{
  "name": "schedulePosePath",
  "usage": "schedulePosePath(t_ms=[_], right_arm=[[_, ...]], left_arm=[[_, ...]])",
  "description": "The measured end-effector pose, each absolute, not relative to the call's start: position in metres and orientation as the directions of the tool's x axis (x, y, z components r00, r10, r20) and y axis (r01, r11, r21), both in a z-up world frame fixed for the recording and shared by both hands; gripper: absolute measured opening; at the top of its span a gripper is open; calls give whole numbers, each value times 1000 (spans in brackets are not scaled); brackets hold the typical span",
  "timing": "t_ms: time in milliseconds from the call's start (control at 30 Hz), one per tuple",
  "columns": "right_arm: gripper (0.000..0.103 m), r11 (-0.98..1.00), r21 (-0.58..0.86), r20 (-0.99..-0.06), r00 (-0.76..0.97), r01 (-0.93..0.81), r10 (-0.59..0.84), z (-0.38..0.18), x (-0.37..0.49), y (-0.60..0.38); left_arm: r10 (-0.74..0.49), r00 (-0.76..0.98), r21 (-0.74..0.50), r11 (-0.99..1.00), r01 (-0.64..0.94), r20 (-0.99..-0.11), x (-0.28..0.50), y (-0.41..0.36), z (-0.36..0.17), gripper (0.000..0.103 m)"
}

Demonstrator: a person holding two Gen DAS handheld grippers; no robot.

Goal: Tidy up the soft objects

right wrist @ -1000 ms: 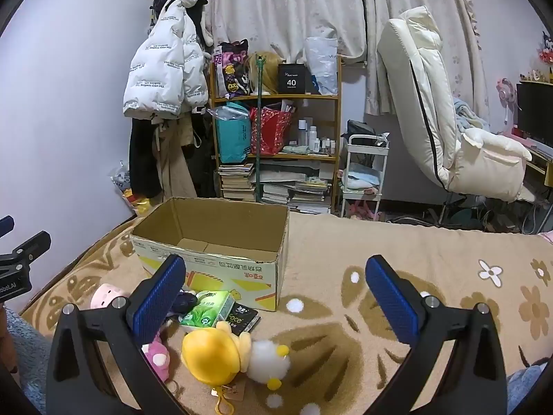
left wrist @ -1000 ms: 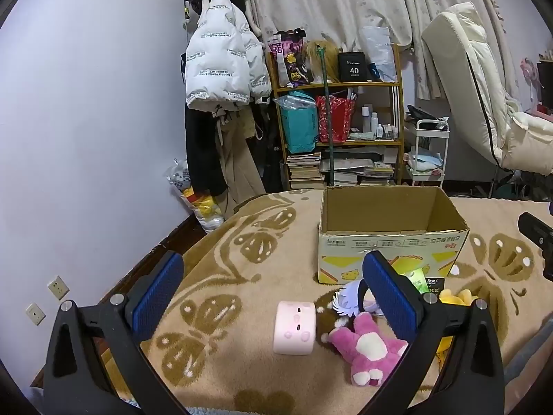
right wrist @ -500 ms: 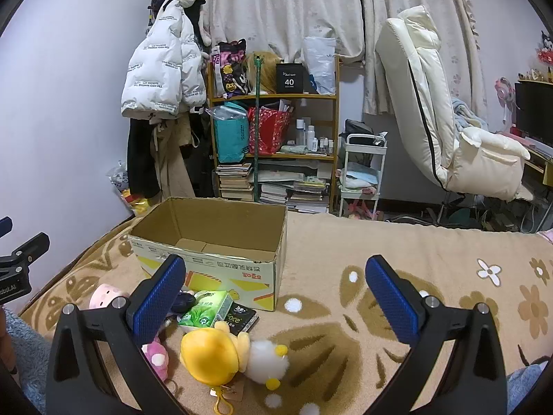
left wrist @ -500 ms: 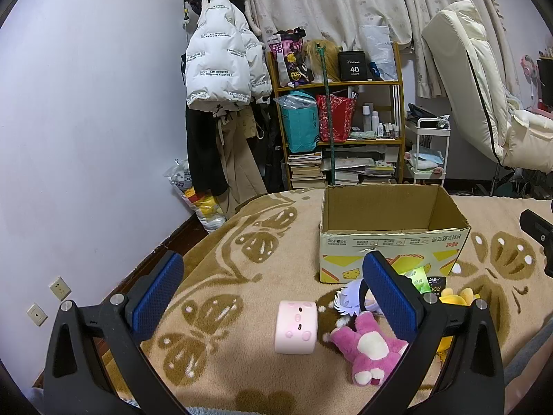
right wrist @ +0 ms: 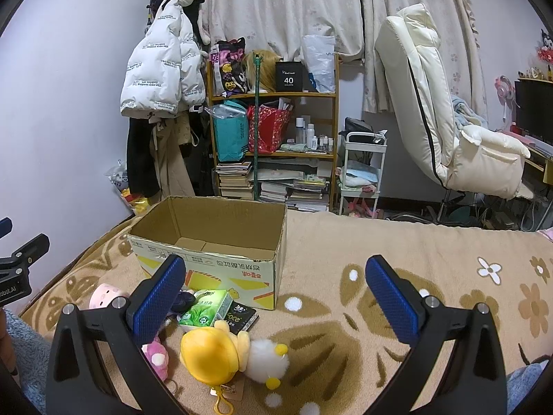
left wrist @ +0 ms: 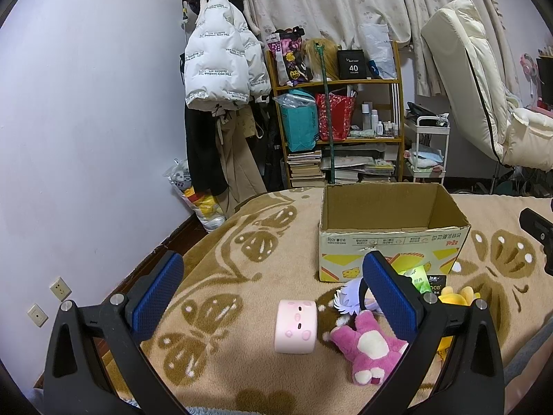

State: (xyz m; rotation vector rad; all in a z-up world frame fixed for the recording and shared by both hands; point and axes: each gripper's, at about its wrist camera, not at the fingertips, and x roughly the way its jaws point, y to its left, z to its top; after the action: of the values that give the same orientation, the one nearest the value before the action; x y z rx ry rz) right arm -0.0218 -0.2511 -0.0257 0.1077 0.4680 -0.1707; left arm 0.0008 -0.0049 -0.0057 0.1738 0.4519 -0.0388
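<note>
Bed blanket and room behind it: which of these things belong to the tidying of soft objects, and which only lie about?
For the job: cardboard box, open and with nothing soft in it; pink cylinder plush; magenta bear plush; yellow chick plush; both grippers open, left gripper, right gripper.

Just lying about: green tissue pack; black packet; white jacket; bookshelf; cream chair.

Home bedroom, I'd say: patterned blanket (right wrist: 345, 242) on bed, puffer jacket (left wrist: 217, 65) hung on wall, cluttered bookshelf (right wrist: 276, 152), curtains (right wrist: 293, 7), cream recliner (right wrist: 449, 131).
</note>
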Motion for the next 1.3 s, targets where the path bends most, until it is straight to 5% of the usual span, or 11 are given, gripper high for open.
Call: schedulePosePath(t_ms=[1300], right_arm=[[103, 980, 64, -465, 875, 189, -138, -28, -21, -251]], left_arm=[[3, 898, 163, 984, 76, -440, 1, -6, -12, 102]])
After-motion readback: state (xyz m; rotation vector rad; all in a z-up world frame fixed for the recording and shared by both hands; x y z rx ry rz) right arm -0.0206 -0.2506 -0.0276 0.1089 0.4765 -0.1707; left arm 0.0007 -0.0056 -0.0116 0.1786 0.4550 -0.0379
